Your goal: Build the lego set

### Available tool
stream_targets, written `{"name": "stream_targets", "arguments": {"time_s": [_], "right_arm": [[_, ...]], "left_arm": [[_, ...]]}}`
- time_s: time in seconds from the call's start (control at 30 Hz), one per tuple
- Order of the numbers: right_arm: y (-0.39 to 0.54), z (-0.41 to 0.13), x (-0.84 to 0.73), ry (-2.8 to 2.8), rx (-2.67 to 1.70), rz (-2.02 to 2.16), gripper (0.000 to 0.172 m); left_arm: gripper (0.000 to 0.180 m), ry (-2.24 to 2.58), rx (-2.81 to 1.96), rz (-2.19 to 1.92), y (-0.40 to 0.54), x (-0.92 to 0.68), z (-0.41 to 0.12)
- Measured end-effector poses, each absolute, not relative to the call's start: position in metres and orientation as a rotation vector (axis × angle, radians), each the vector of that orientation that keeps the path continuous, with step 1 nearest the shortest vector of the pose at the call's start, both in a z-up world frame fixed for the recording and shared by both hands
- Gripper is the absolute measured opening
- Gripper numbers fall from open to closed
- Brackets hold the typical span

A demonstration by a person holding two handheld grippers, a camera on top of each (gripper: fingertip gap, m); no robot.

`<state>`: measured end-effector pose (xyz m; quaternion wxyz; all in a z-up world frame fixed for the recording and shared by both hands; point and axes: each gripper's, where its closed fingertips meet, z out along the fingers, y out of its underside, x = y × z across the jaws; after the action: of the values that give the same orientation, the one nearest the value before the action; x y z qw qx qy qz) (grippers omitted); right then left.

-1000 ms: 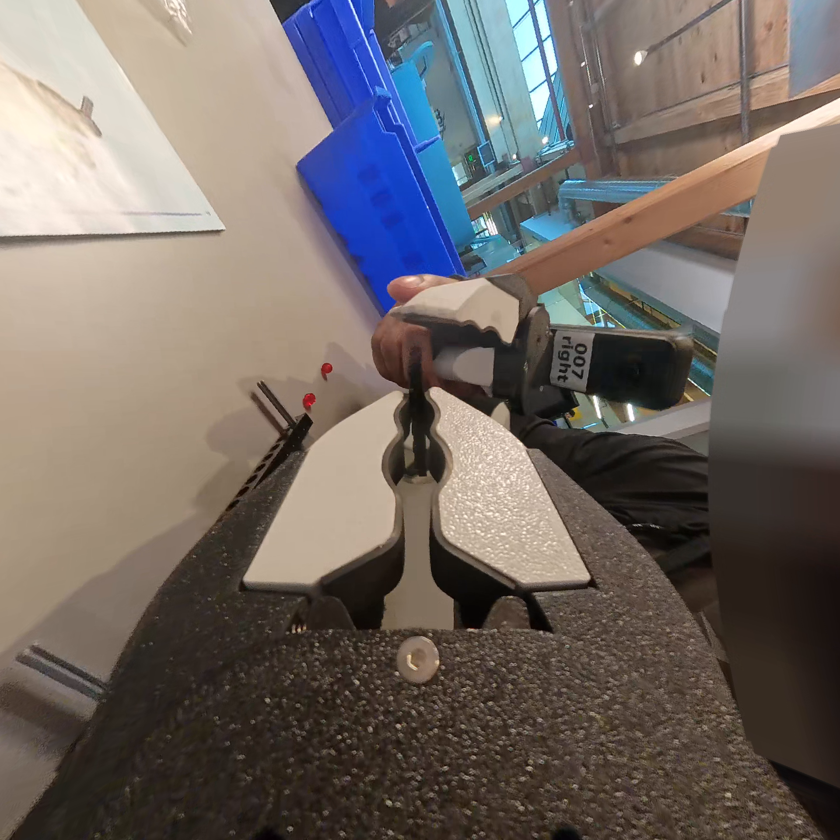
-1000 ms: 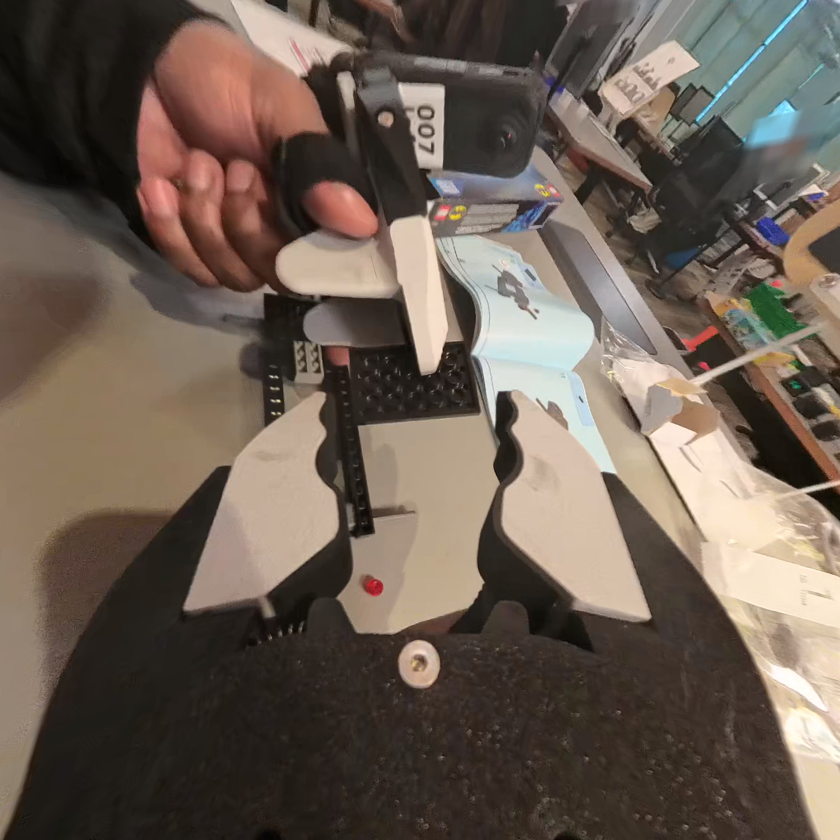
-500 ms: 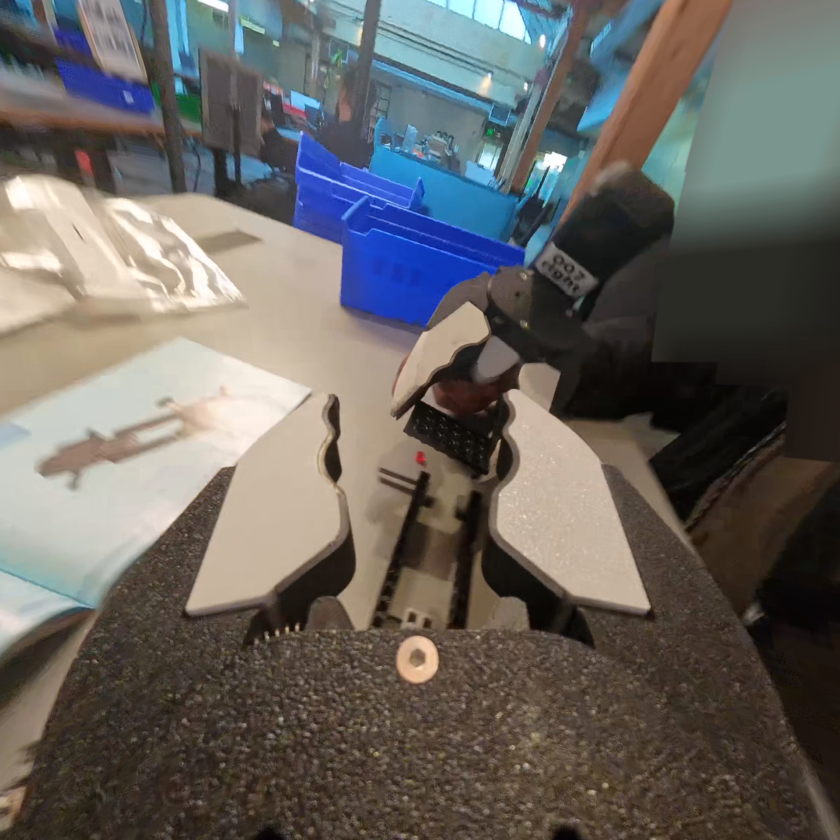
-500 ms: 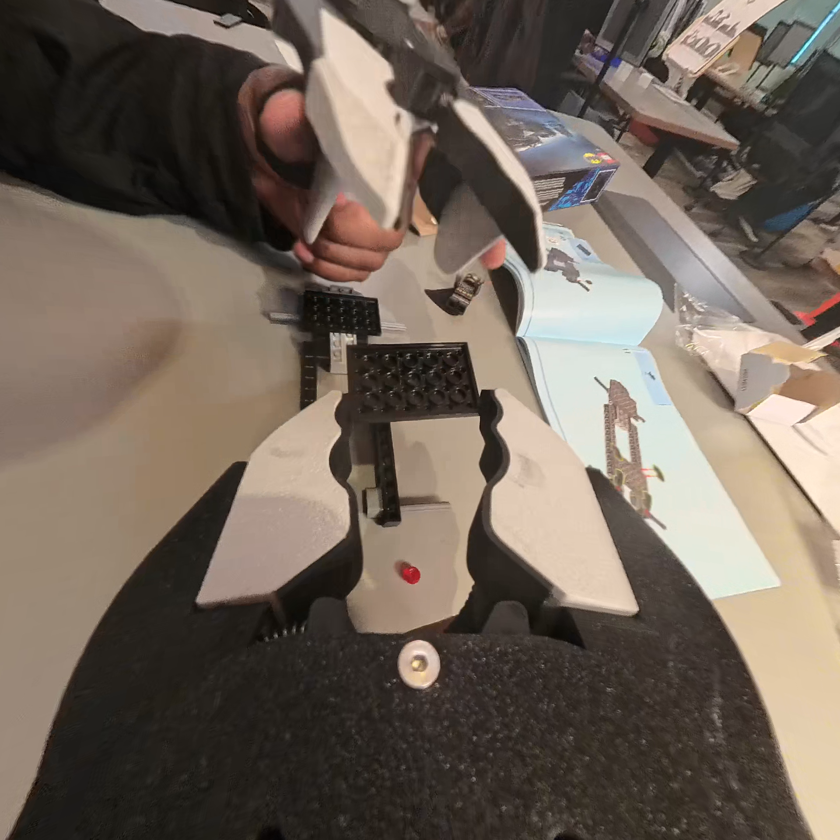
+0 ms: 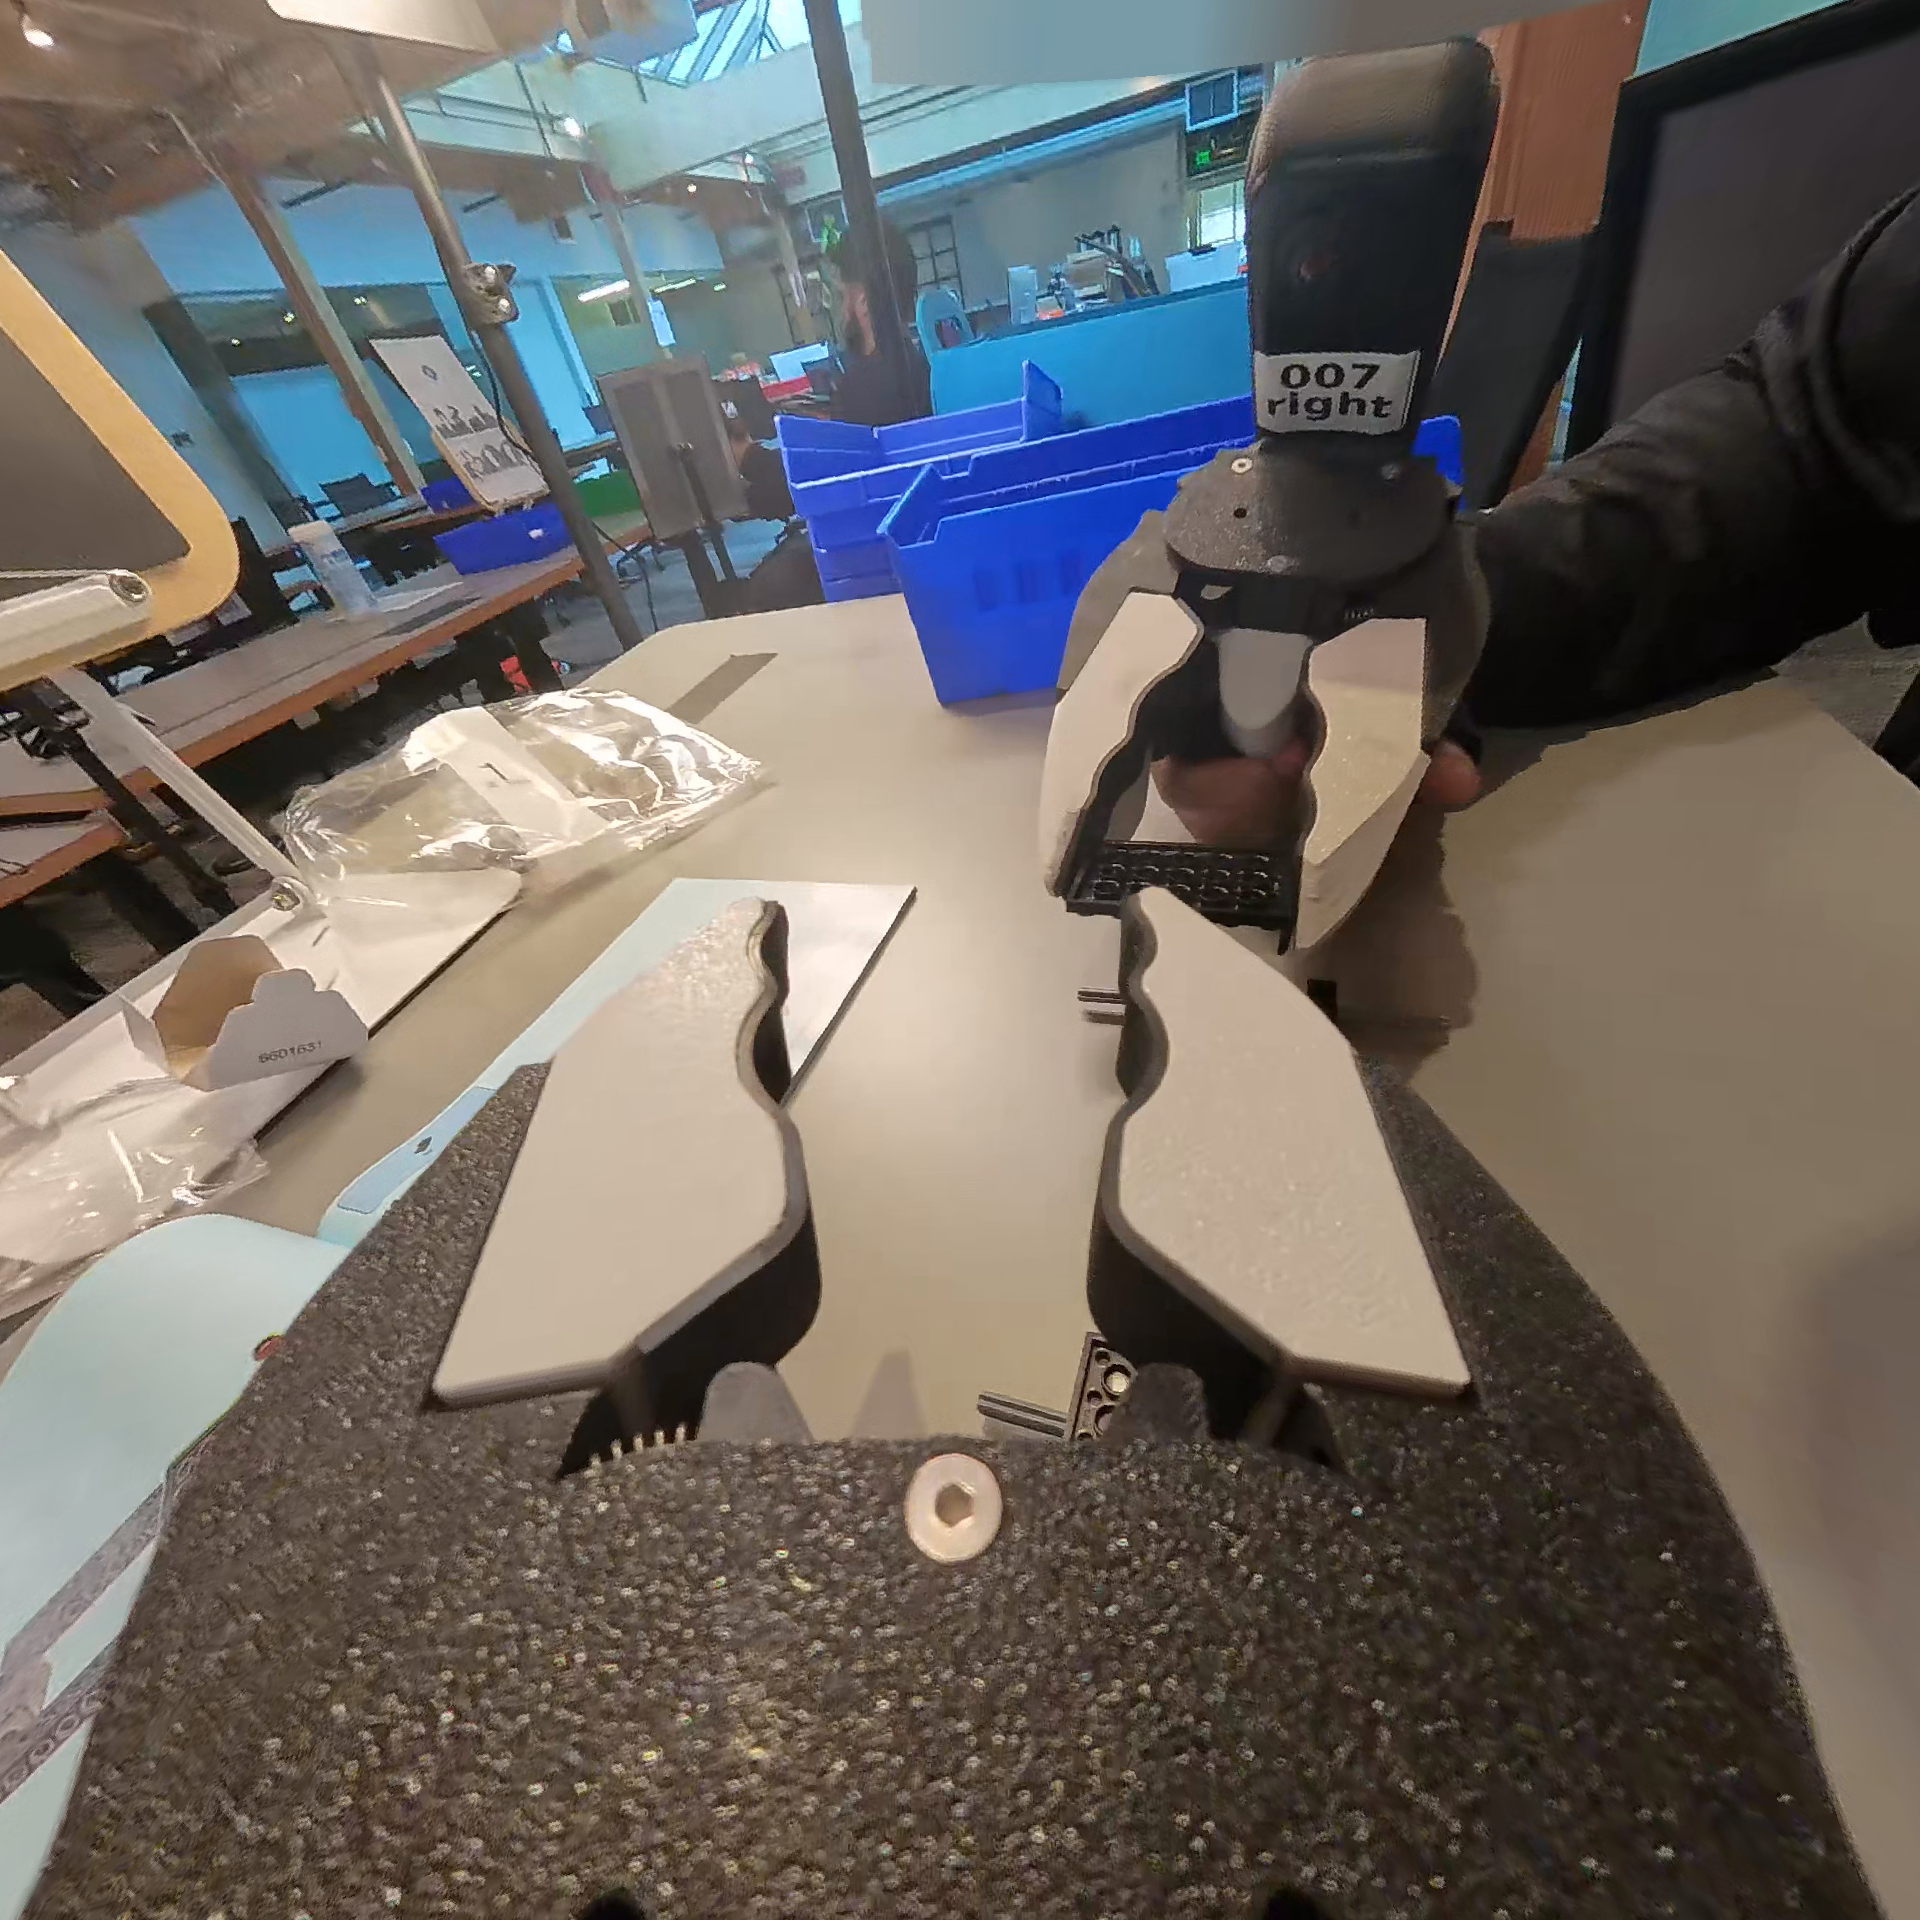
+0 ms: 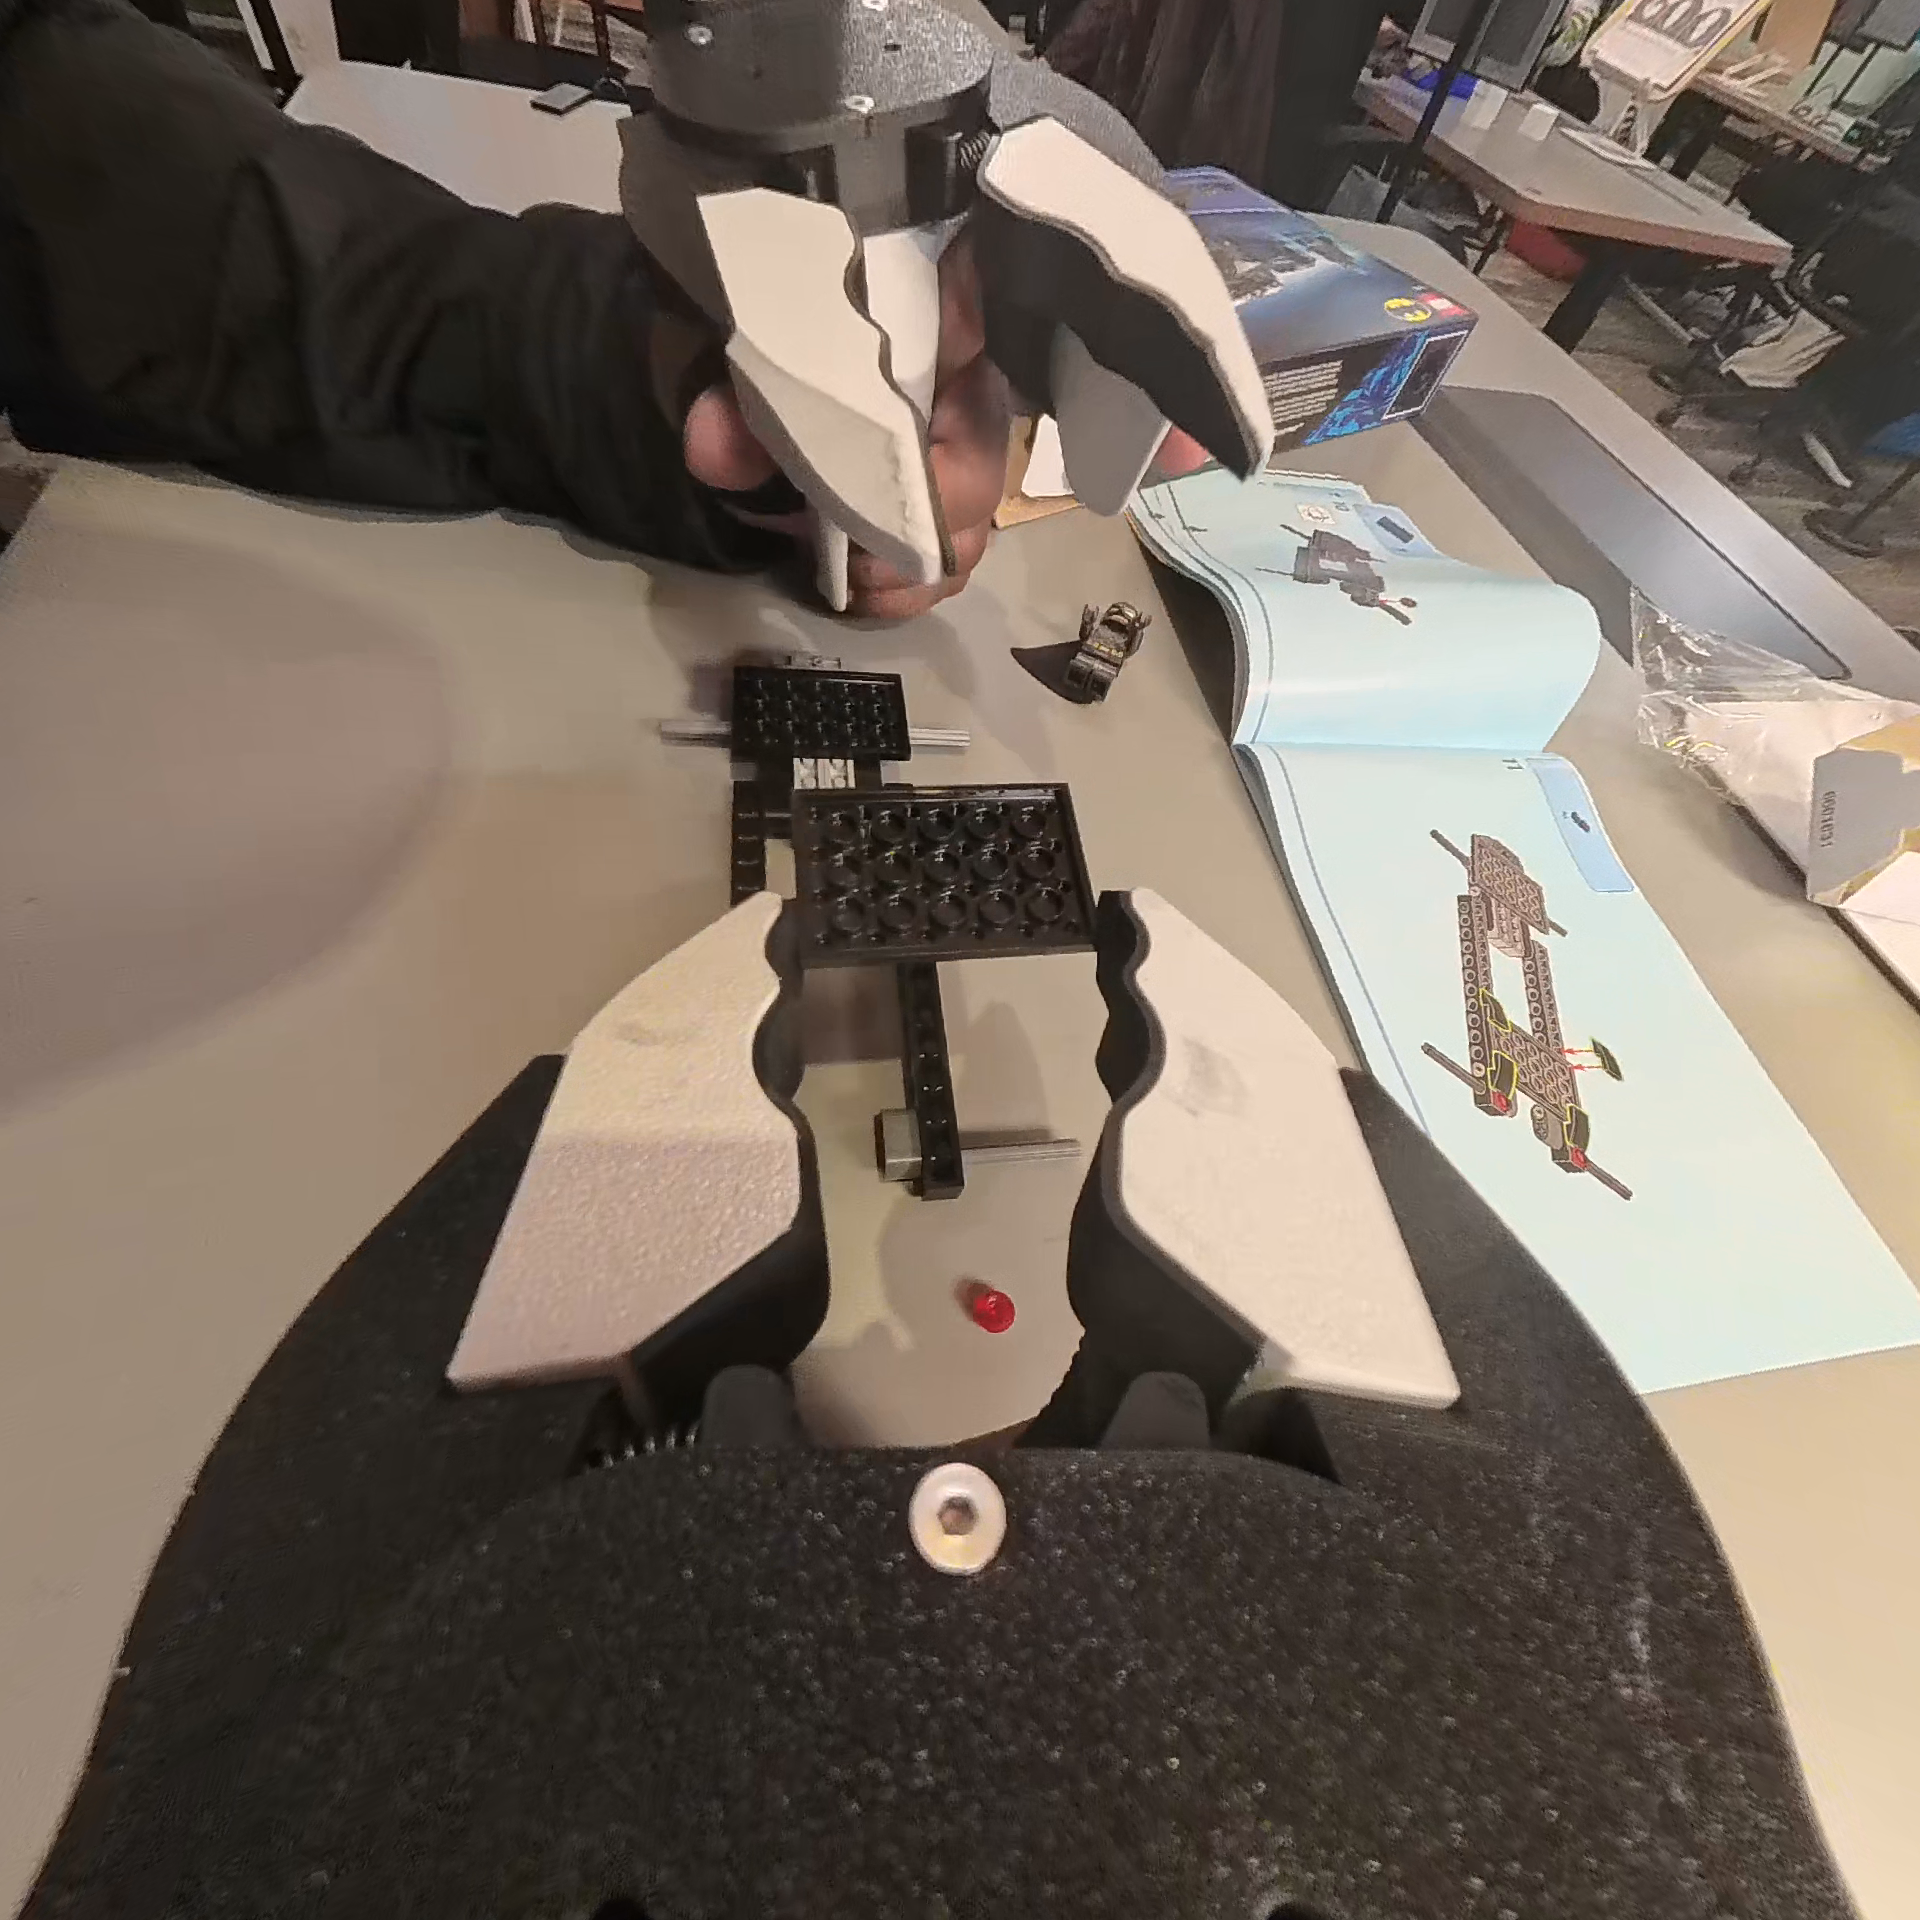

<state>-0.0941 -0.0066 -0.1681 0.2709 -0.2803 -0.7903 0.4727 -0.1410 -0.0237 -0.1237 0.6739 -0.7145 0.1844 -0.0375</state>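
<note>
A: What sits nearest the right gripper (image 6: 940,914)?

B: A small red stud (image 6: 992,1311) lies on the grey table (image 6: 260,935) between the bases of its fingers. Just beyond is a black studded beam (image 6: 930,1070) with a grey axle (image 6: 1023,1148) through its near end.

A: And at the tips?

B: A flat black plate (image 6: 940,878), glossy, with rows of round studs. The pale, grainy-textured fingers (image 6: 665,1091) with wavy dark inner edges close on its left and right edges; it is tilted and held clear of the table. From the left wrist view the same plate (image 5: 1179,883) hangs between those two tips, the gripper pointing steeply down, a hand in a black sleeve (image 5: 1683,540) behind it.

A: Farther out?

B: A second, smaller black plate (image 6: 821,712) on the build, with grey axles sticking out either side. To its right a little dark figure (image 6: 1107,644) with a cape lies on the table, then an open pale-blue booklet (image 6: 1455,831) and, beyond it, a dark printed box (image 6: 1340,312).

A: The left gripper (image 5: 951,914)?

B: Jaws spread wide, nothing between them, only bare table. In the right wrist view it is raised at the far end, fingers pointing down and toward the camera, a hand wrapped around its grip. Crinkled clear bags (image 5: 520,769) lie to its left and blue plastic bins (image 5: 1018,582) stand at the far edge.
</note>
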Motion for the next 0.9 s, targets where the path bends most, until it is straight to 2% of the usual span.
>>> {"name": "stream_targets", "arguments": {"time_s": [0.37,0.5,0.77,0.9], "right_arm": [[0.000,-0.164,-0.097,-2.079,-0.828,1.312,0.055],[0.000,-0.160,-0.095,-2.046,-0.846,1.342,0.055],[-0.016,-0.163,-0.079,-2.071,-0.758,1.275,0.054],[-0.021,-0.168,-0.077,-2.117,-0.738,1.252,0.055]], "left_arm": [[0.058,0.334,-1.510,-0.015,-0.032,-0.150,-0.111],[0.057,0.302,-1.503,-0.123,-0.035,-0.149,-0.107],[0.060,0.514,-1.668,-0.318,-0.041,-0.096,-0.118],[0.061,0.616,-1.805,-0.278,-0.035,-0.080,-0.143]]}}
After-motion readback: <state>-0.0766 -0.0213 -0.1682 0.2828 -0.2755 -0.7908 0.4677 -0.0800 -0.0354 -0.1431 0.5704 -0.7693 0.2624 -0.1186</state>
